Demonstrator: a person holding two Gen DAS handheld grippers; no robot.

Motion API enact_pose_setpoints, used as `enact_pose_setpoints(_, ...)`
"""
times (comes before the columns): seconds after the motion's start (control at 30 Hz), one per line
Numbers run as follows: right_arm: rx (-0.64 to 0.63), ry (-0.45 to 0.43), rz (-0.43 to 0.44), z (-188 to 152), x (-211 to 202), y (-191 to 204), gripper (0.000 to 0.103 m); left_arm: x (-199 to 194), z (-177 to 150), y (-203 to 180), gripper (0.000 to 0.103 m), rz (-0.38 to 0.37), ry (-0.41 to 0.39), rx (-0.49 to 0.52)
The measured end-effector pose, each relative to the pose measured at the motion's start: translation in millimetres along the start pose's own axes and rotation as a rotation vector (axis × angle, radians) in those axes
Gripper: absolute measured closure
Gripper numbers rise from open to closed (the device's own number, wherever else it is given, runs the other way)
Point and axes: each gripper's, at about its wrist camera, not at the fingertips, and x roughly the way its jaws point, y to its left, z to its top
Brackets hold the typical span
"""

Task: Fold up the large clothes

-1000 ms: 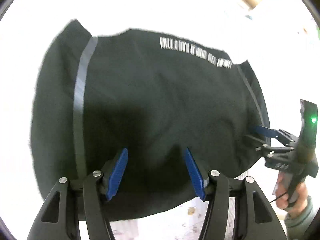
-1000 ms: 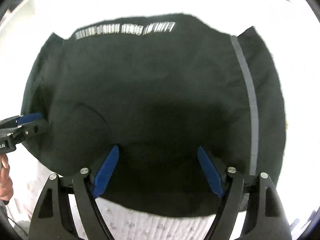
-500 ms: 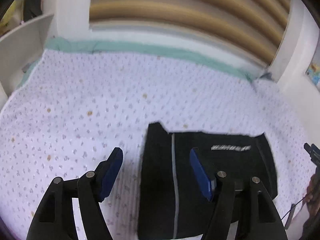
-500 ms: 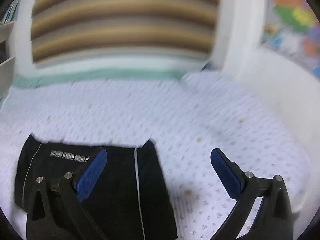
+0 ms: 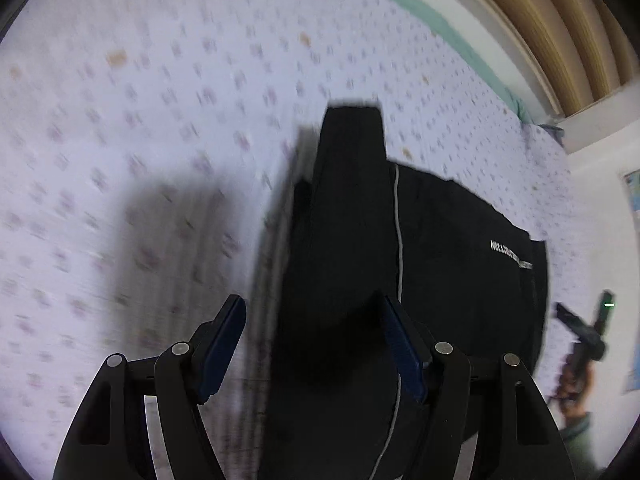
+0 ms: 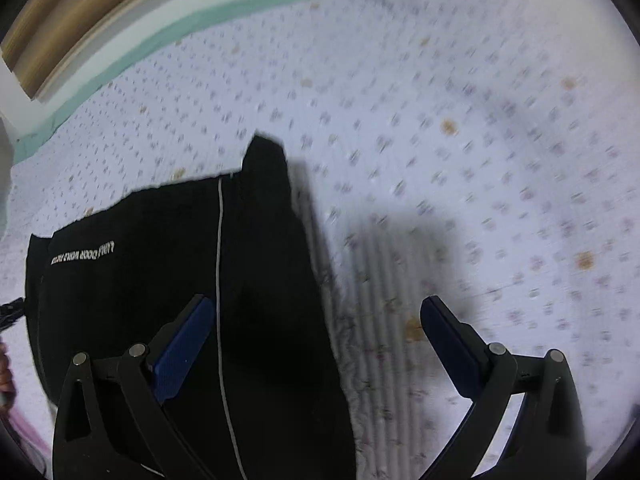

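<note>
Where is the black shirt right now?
The black shirt lies folded on the dotted bedspread, low and right of centre in the left view, low and left in the right view.

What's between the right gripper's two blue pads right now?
In the right wrist view, the right gripper stands open: the black garment edge fills the left part of the gap, the dotted bedspread the right. Neither pad touches the cloth.

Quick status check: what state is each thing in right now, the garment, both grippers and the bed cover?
Black garment: folded, lying flat on the bed cover, held by neither gripper.
Left gripper: open, nothing pinched; jaws have just been opening.
Right gripper: wide open, nothing pinched; jaws have just been opening.
Bed cover: spread out under the garment, with small brown spots.
</note>
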Motion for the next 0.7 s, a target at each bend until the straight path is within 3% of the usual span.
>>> enact_pose_setpoints(0.17,0.032,0.091,0.137,-6,46,-8,0.000,45,-5,22,0.032,-0.156,0.106,-0.098)
enact_pose_setpoints(0.37,0.073,0.201,0.327,-13,89,-7,0.000,68,-7,34,0.032,-0.319,0.123,-0.208)
enact_pose_setpoints(0.6,0.008,0.239,0.346,-19,103,7,0.000,71,-16,40,0.032,-0.423,0.159,-0.206)
enact_pose_setpoints(0.7,-0.019,0.247,0.348,-23,107,10,0.000,76,-21,44,0.032,-0.419,0.187,-0.214)
